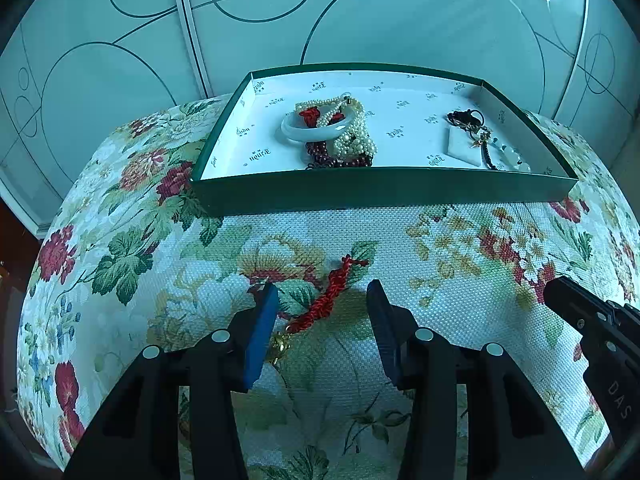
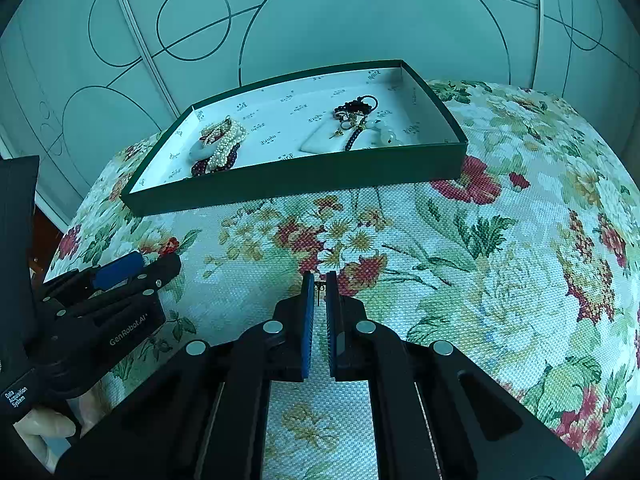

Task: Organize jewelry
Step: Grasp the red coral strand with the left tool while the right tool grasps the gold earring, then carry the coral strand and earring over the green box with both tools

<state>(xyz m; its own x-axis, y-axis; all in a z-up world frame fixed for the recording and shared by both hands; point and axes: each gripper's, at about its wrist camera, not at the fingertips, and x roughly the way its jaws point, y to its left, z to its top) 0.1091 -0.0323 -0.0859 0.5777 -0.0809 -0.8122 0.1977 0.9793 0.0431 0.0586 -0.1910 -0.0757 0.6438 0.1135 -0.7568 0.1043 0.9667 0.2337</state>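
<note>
On the flowered cloth, in front of the box:
Surface: a tablecloth with red flowers and green leaves covers the table; frosted panels with dark circle lines stand behind it.
Red cord: a red braided cord lies on the cloth, running from upper right to lower left, with a small gold charm at its near end.
Left gripper: the left gripper straddles the cord with its jaws apart. The blue pads stand on either side and do not press on the cord; the left pad is just beside the charm.
Right gripper: the right gripper has its jaws drawn nearly together, pinching a tiny dark earring-like piece between the tips; it is too small to tell more.
Box: a shallow green box with a white printed lining sits at the far side of the cloth.
Box, left part: a pale bangle, pearl strands and dark red beads lie heaped together.
Box, right part: a white card, a dark ring cluster and a dark beaded strand lie close together.
Hand: a gloved hand shows at the lower left of the right wrist view, holding the left gripper.
</note>
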